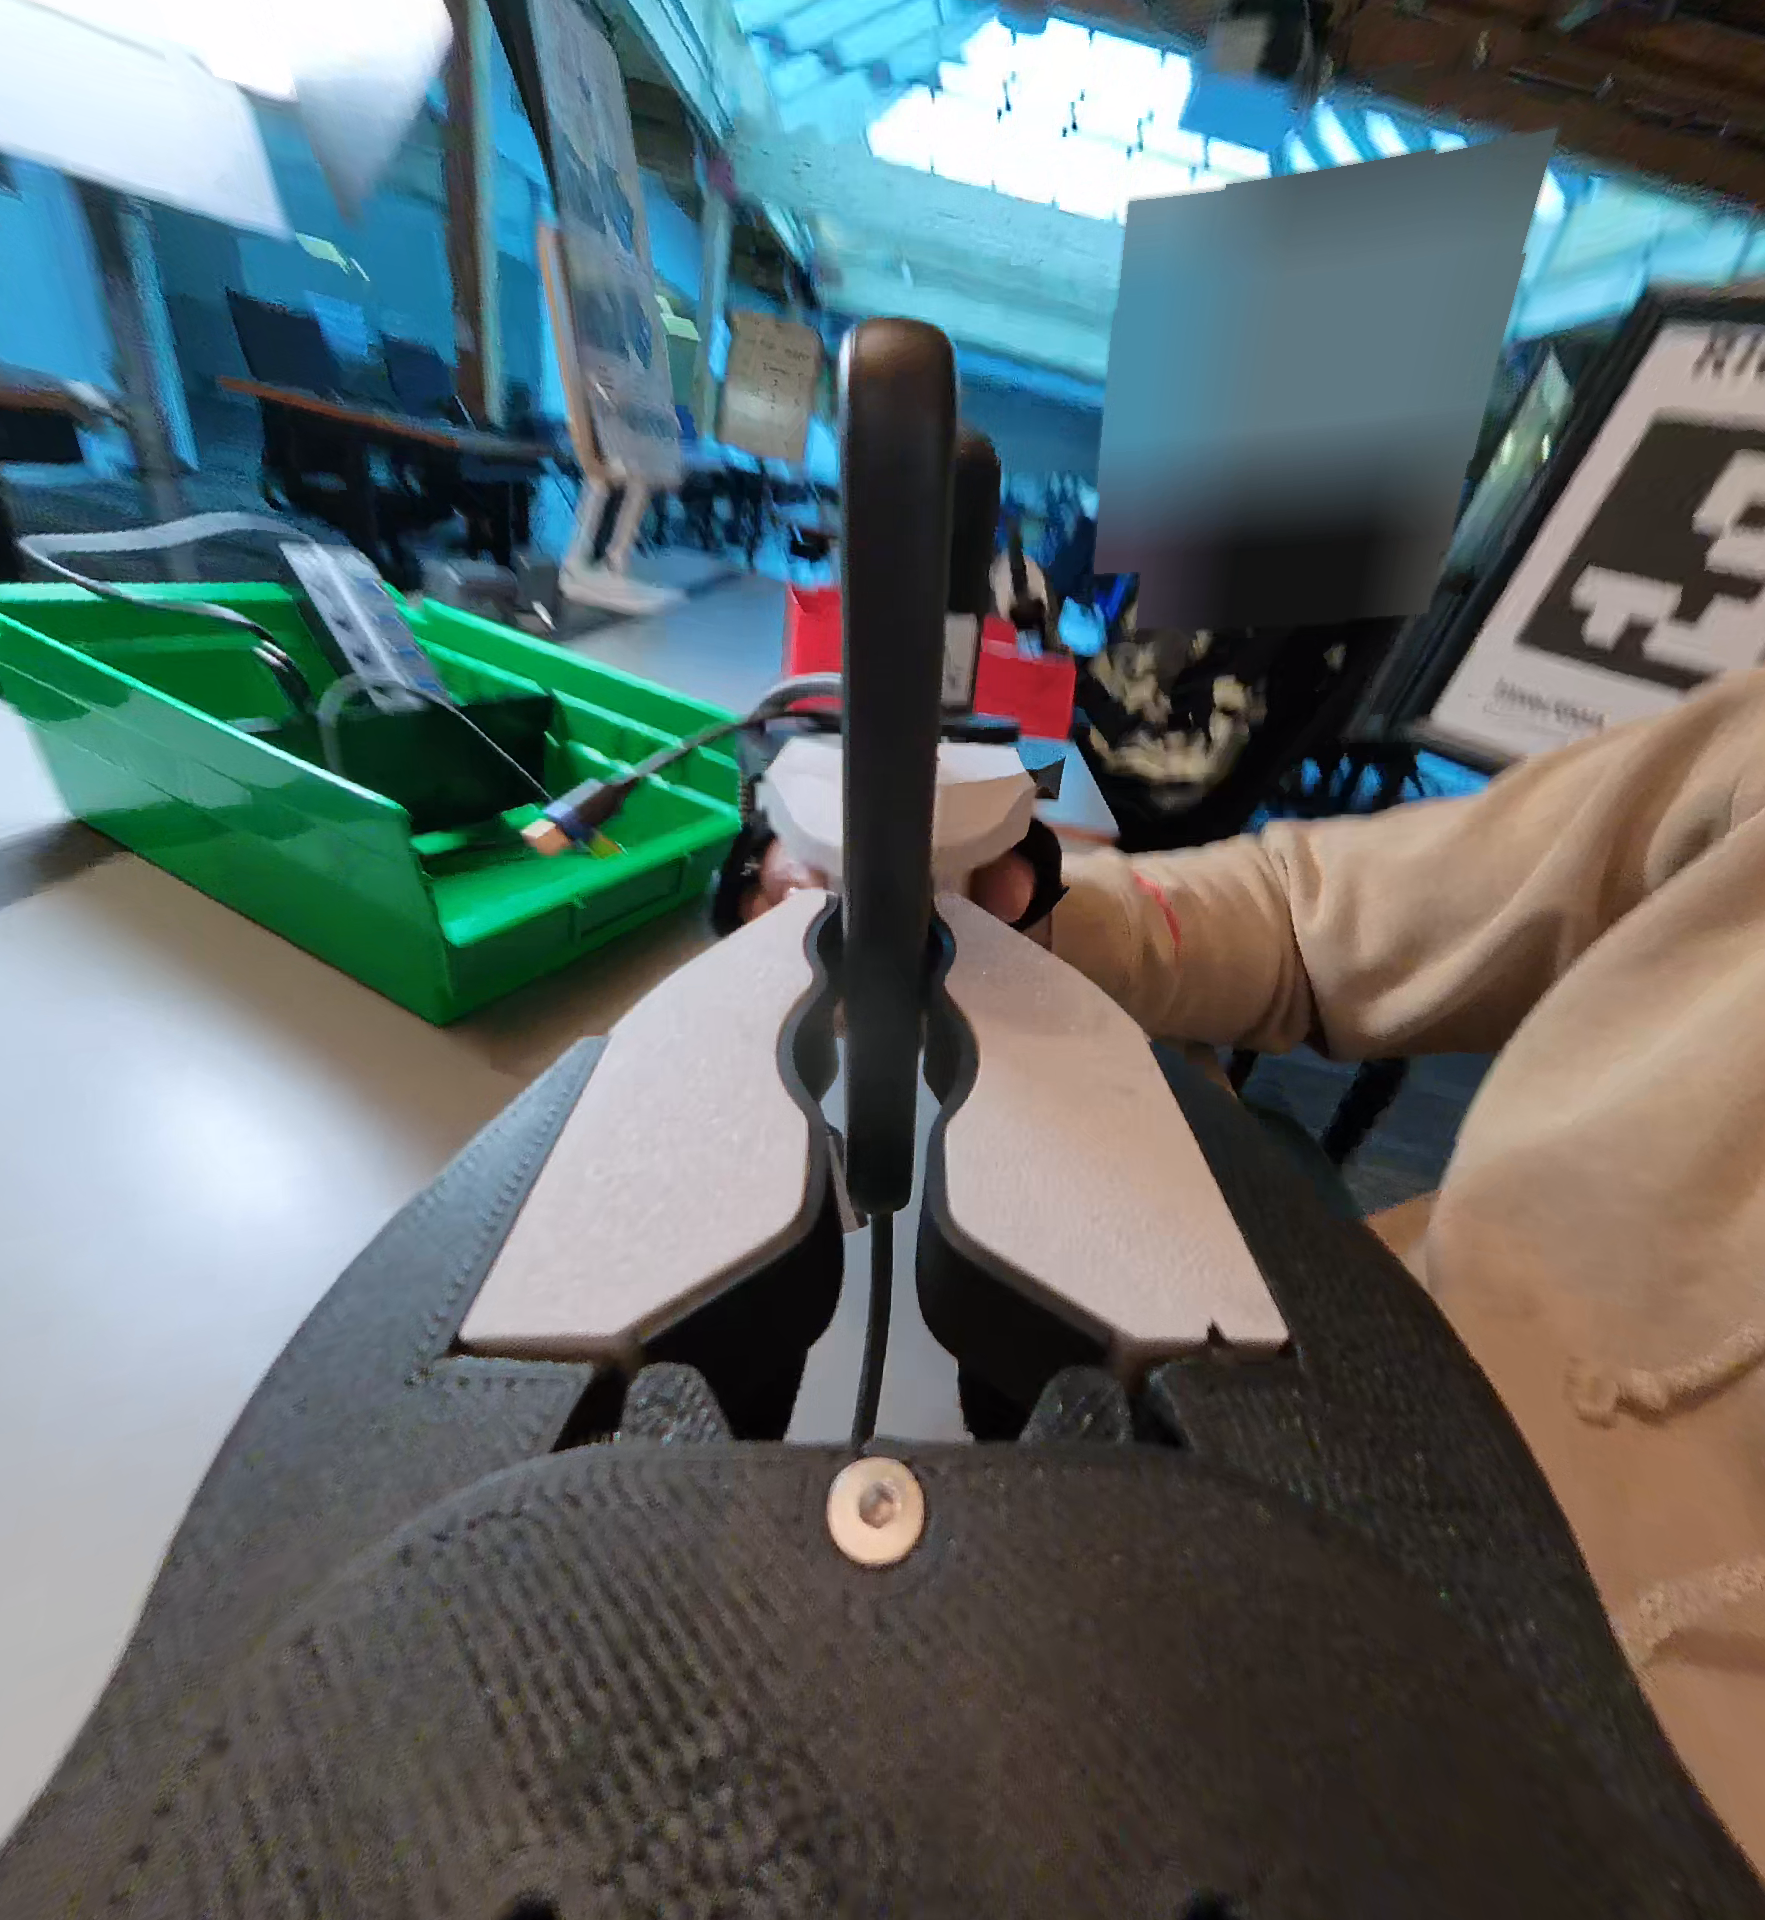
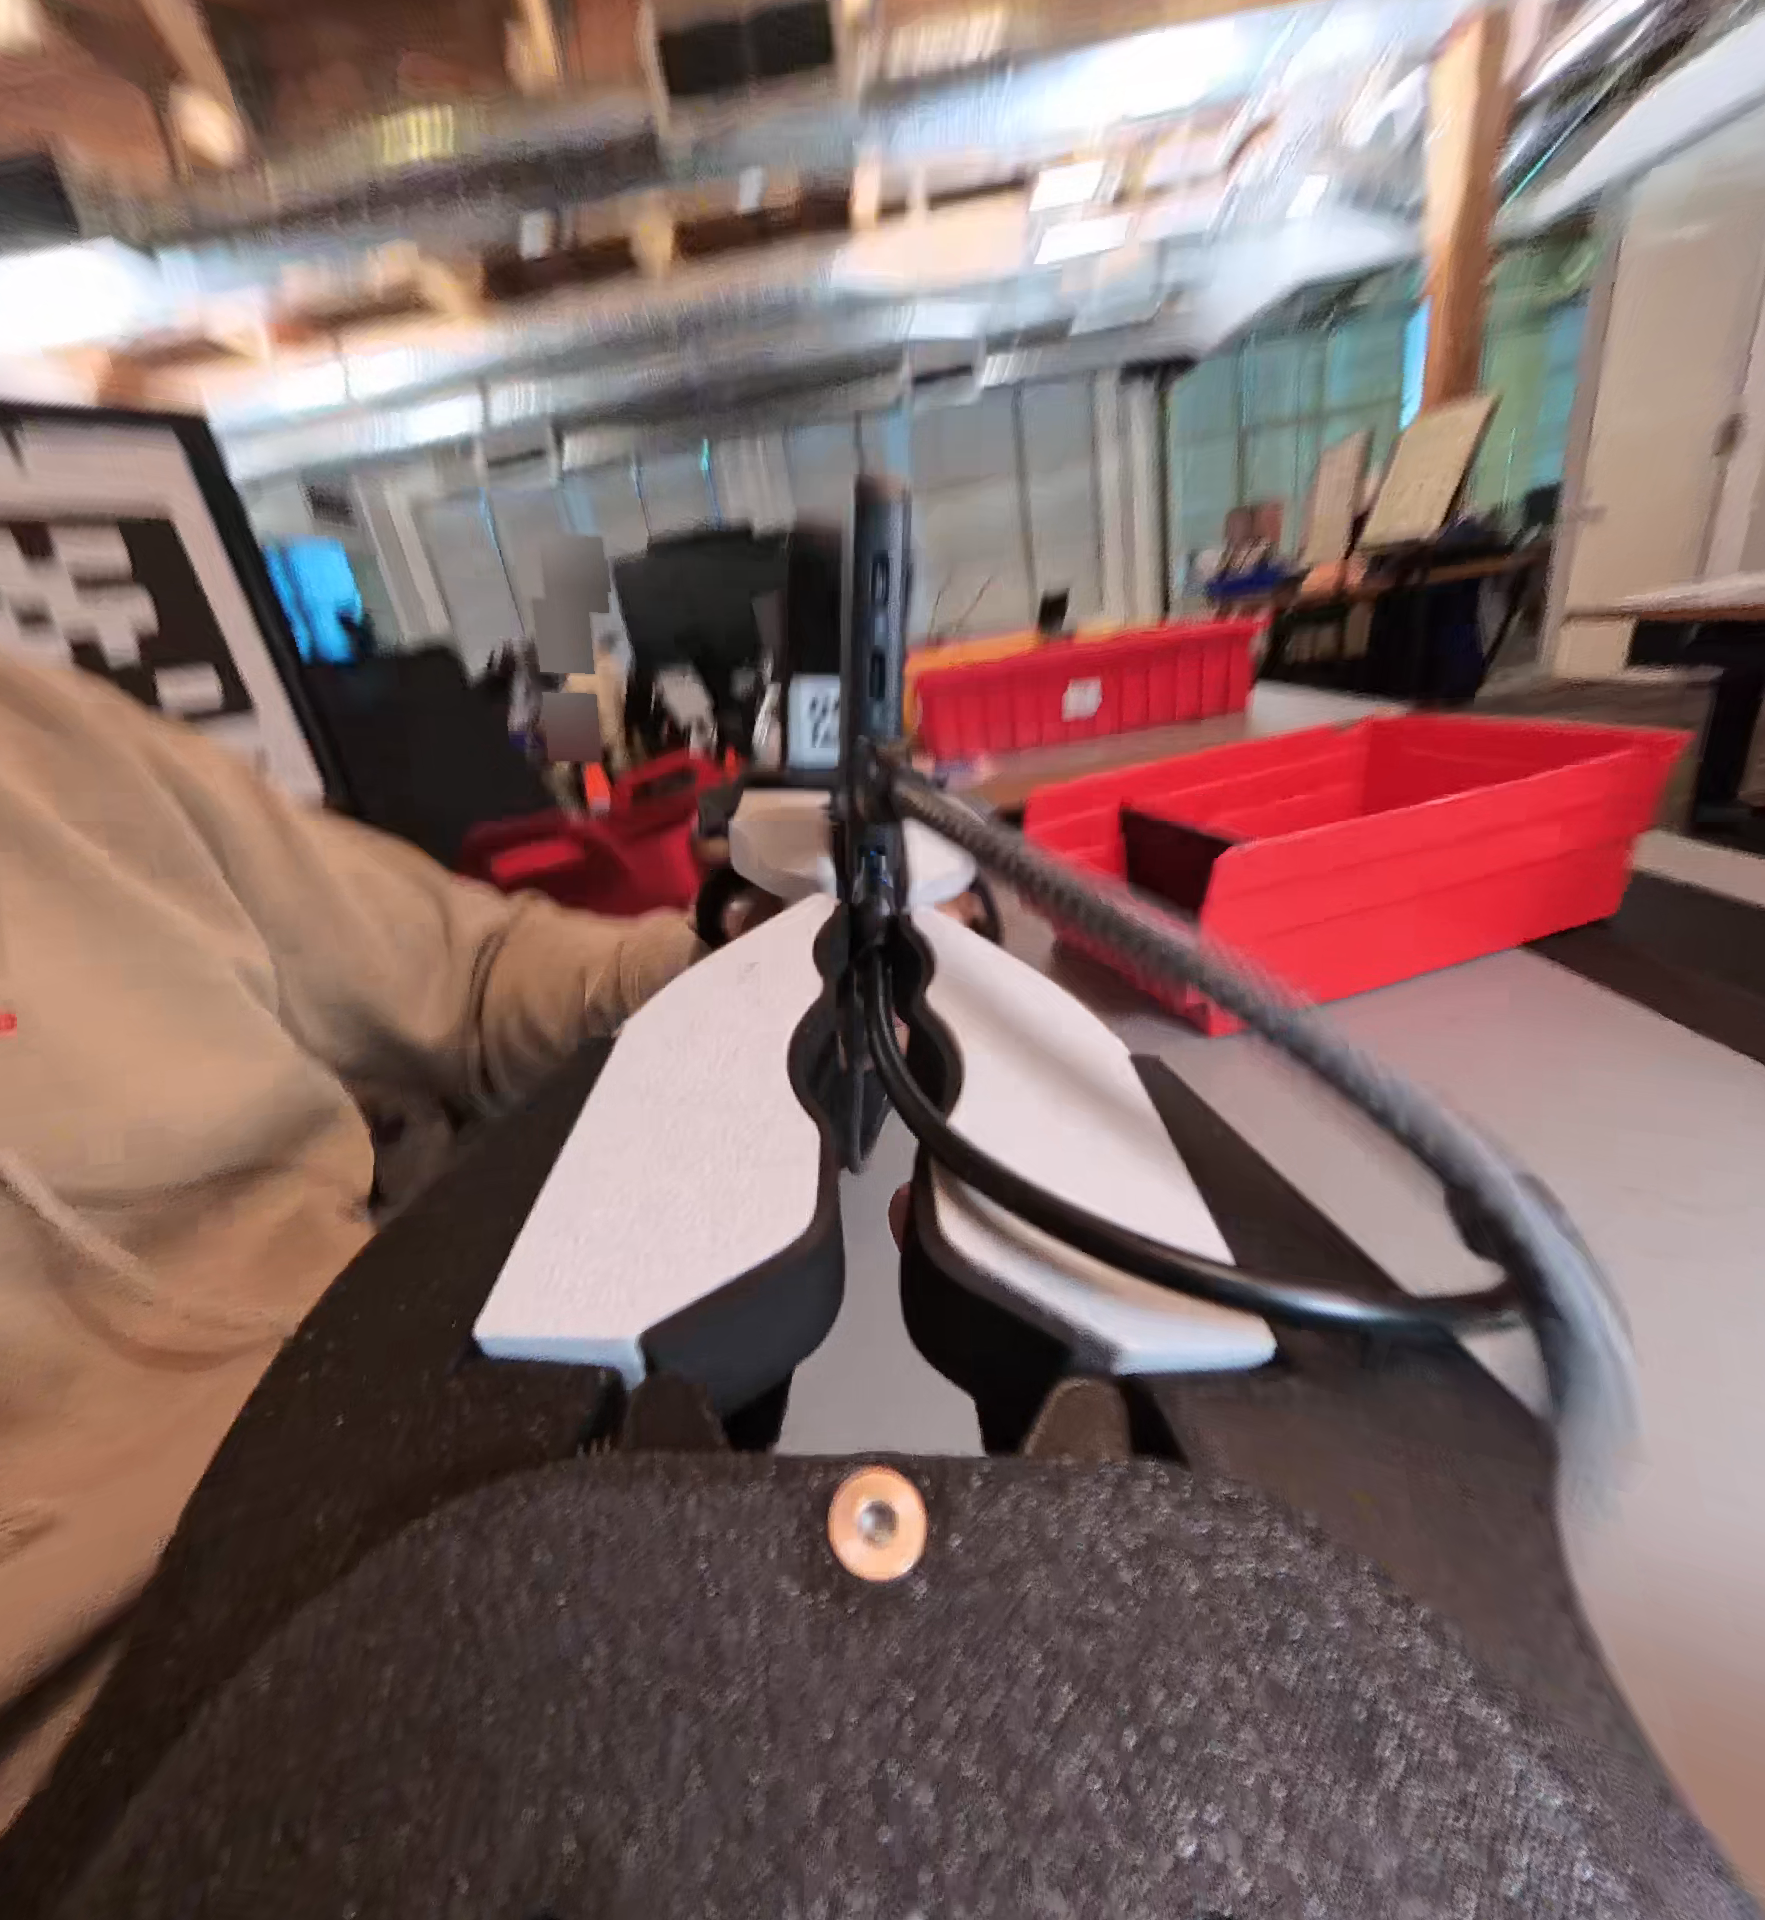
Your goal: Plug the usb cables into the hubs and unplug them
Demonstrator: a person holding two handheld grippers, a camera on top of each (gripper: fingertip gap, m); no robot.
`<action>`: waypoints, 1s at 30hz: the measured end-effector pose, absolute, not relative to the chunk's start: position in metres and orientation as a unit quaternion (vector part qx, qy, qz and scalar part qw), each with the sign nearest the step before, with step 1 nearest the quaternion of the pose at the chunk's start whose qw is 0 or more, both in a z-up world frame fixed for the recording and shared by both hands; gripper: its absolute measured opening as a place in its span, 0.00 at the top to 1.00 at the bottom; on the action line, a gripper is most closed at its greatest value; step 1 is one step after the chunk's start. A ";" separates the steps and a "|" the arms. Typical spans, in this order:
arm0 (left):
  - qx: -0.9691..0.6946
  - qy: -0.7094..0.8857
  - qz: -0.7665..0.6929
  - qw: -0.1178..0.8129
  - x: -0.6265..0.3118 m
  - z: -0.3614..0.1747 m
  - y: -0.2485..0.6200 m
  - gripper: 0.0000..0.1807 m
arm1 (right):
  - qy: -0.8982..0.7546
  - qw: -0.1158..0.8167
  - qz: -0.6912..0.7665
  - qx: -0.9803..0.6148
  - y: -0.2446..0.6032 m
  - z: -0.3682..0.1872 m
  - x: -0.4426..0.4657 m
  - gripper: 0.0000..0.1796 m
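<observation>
My left gripper (image 1: pixel 880 997) is shut on a flat black USB hub (image 1: pixel 897 644) that stands upright and edge-on. The hub's thin cable (image 1: pixel 873 1340) hangs down between the fingers. My right gripper (image 2: pixel 870 997) is shut on a second black hub (image 2: pixel 880 623), also upright, with its ports facing me. A thin black cable (image 2: pixel 1117 1247) loops out to the right of it. A braided cable (image 2: pixel 1148 925) leaves this hub at mid-height. Its free USB plug (image 1: pixel 564 831) hangs over the green bin (image 1: pixel 265 821). The two grippers face each other closely; the right gripper also shows in the left wrist view (image 1: pixel 899 821).
The green bin holds another packaged hub (image 1: pixel 358 613) and cables. A red bin (image 2: pixel 1377 842) sits on the grey table (image 2: pixel 1636 1195) to my right, with another red bin (image 2: pixel 1086 681) farther back. A person's beige sleeve (image 1: pixel 1377 873) and a black-and-white marker board (image 1: pixel 1688 540) are close by.
</observation>
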State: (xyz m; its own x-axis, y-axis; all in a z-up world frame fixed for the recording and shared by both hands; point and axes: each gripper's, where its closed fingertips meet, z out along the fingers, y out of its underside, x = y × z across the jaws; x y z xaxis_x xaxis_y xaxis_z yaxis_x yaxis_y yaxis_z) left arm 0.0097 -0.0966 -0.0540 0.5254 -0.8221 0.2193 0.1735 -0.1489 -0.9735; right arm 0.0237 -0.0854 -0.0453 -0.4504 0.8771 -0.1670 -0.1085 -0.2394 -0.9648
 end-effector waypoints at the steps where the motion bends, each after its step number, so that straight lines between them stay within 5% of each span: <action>1: -0.626 0.229 -0.415 0.619 -0.009 -0.045 -0.095 0.93 | -0.472 0.368 0.704 -0.383 -0.067 -0.034 0.036 0.96; 14: -0.652 0.120 -0.312 0.680 -0.088 -0.045 -0.070 0.93 | -0.701 0.241 0.545 -0.393 -0.118 -0.091 0.047 0.96; 26: -0.660 0.124 -0.299 0.678 -0.088 -0.048 -0.069 0.93 | -0.707 0.228 0.179 -0.645 0.076 -0.104 0.120 0.96; 30: -0.663 0.131 -0.301 0.673 -0.084 -0.050 -0.069 0.93 | -0.700 0.159 0.059 -0.693 0.124 -0.127 0.147 0.96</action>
State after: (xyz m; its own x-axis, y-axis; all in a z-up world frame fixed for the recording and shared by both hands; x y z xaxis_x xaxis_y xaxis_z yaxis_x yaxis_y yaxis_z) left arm -0.0840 -0.0689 -0.0505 0.7841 -0.5792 0.2229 0.2315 -0.0602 -0.9710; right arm 0.1469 0.1239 -0.1267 0.0127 0.9899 0.1410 0.9521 0.0311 -0.3042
